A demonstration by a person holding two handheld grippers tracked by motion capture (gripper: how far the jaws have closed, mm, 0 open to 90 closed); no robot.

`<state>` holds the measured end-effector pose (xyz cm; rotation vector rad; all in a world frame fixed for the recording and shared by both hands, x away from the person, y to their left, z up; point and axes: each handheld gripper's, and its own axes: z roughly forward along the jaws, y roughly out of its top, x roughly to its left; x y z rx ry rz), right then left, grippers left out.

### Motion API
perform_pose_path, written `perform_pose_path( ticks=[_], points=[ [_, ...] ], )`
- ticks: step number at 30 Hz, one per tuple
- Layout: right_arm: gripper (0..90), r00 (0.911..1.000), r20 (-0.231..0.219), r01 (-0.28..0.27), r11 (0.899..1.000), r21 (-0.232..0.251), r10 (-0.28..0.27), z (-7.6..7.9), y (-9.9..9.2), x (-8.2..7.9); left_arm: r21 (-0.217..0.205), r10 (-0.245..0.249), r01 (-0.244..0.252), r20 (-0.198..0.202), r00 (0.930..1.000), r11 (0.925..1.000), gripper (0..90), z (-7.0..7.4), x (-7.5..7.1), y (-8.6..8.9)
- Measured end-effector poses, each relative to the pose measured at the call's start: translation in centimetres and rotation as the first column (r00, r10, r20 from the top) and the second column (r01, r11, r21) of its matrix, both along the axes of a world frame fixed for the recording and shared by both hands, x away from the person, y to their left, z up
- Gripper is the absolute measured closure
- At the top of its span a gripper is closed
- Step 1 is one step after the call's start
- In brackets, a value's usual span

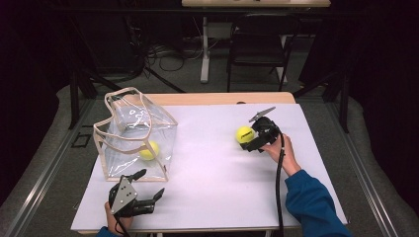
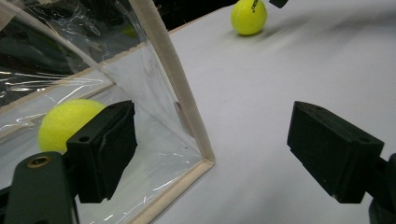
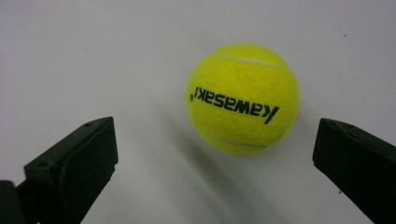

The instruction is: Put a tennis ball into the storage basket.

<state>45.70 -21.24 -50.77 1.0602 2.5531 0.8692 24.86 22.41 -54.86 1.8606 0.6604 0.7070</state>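
While both stand wide open, the right tool (image 3: 215,154) faces a tennis ball (image 3: 242,98).

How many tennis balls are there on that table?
2. One tennis ball lies inside the clear bag on the table's left. The other ball sits on the bare table, just ahead of the open right gripper. I can't see any others.

High view looks down over the table (image 1: 212,192); gripper views sit close — all share one tennis ball (image 1: 244,134).
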Motion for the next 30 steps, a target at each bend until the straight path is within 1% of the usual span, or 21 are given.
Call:
perform_pose_path(
  ticks=[2,4,6,8,9,11,13,15,20,21,23,24,25,26,29,30],
  points=[
    [0.0,1.0000,-0.008,0.005,1.000,0.003,-0.005,-0.2,0.1,0.2,0.000,0.000,0.000,-0.002,1.0000,1.0000,15.8,0.0,0.0,0.0],
    [0.0,0.9999,-0.014,0.000,1.000,-0.007,0.000,-0.4,0.1,0.4,-0.001,-0.001,0.001,-0.001,1.0000,1.0000,15.8,0.0,0.0,0.0],
    [0.0,0.9999,-0.016,-0.002,1.000,-0.007,0.002,-0.7,0.2,0.6,-0.001,0.000,0.000,0.000,1.0000,1.0000,15.8,0.0,0.0,0.0],
    [0.0,0.9996,-0.025,0.008,1.000,-0.021,-0.009,-0.8,0.4,0.7,-0.001,0.000,0.000,-0.001,1.0000,1.0000,15.8,0.0,0.0,0.0],
    [0.0,0.9997,-0.021,0.007,1.000,-0.021,-0.008,-1.0,0.5,0.8,-0.001,-0.001,0.001,-0.001,1.0000,1.0000,15.8,0.0,0.0,-0.1],
    [0.0,0.9995,-0.030,0.010,1.000,-0.015,-0.011,-1.1,0.7,1.1,0.000,-0.004,0.004,-0.001,1.0000,1.0000,15.8,0.0,0.0,-0.1],
    [0.0,0.9995,-0.024,0.019,1.000,-0.002,-0.019,-1.0,0.8,1.6,0.000,0.001,-0.001,-0.001,1.0000,1.0000,15.8,0.0,0.0,0.0],
    [0.0,0.9992,-0.029,0.028,1.000,0.005,-0.027,-1.0,1.0,1.9,-0.001,0.001,-0.001,0.001,1.0000,1.0000,15.8,0.0,0.0,0.0],
    [0.0,0.9984,-0.041,0.039,0.999,-0.017,-0.039,-1.5,1.5,2.5,0.001,-0.002,0.002,0.003,1.0000,1.0000,15.8,0.0,0.0,0.1],
    [0.8,0.9982,-0.042,0.042,0.999,-0.029,-0.044,-1.7,1.6,2.6,0.001,-0.001,0.001,0.002,1.0000,1.0000,15.8,0.0,0.0,0.1],
    [1.6,0.9978,-0.044,0.047,0.998,-0.027,-0.049,-1.9,1.7,2.8,0.002,-0.003,0.003,0.001,1.0000,1.0000,15.8,0.0,0.0,0.1],
    [3.1,0.9968,-0.054,0.057,0.998,-0.033,-0.059,-1.9,1.7,2.7,0.002,-0.003,0.003,0.001,1.0000,1.0000,15.8,0.0,0.0,0.1],
    [4.6,0.9969,-0.058,0.052,0.998,-0.030,-0.054,-2.0,1.7,2.9,0.002,-0.003,0.003,0.000,1.0000,1.0000,15.8,0.0,0.0,0.1],
    [5.1,0.9962,-0.064,0.058,0.998,-0.018,-0.059,-2.0,1.6,3.0,0.001,-0.003,0.003,0.002,1.0000,1.0000,15.8,0.0,0.0,0.1],
    [12.3,0.9954,-0.068,0.066,0.998,-0.024,-0.068,-1.8,1.5,3.2,-0.001,-0.002,0.002,0.000,1.0000,1.0000,15.8,0.0,0.0,0.0],
    [13.7,0.9953,-0.064,0.072,0.997,-0.014,-0.073,-1.9,1.5,3.3,0.000,-0.002,0.002,-0.002,1.0000,1.0000,15.8,0.0,0.0,0.0]
  ],
)
